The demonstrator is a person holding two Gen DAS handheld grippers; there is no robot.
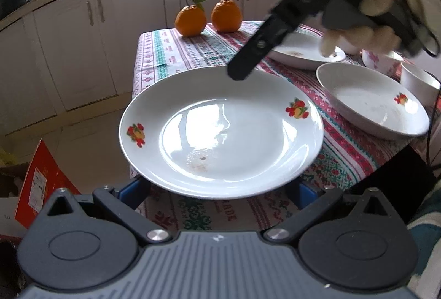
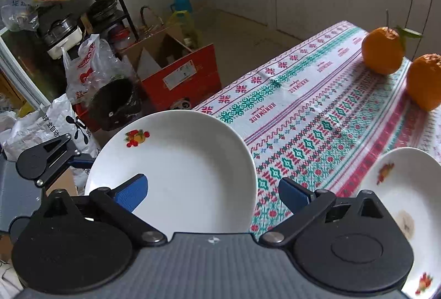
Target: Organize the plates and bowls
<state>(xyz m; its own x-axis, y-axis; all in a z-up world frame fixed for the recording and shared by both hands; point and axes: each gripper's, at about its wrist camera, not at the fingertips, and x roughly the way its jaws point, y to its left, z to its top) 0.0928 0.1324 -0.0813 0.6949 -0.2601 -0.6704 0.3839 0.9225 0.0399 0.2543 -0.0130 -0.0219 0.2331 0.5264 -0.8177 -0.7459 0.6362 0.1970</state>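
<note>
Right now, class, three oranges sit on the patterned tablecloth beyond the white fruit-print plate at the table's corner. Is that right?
Not quite: there are two oranges, not three, one with a leafy stem and one without. The left wrist view shows both on the patterned tablecloth beyond the white fruit-print plate at the table's corner.

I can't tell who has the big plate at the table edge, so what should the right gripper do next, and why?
Probably lower the right gripper and shut it on the plate's rim. Its jaws are open, one above the plate and one above the tablecloth, gripping nothing, while the left gripper's jaws are spread wide beneath the rim.
</note>
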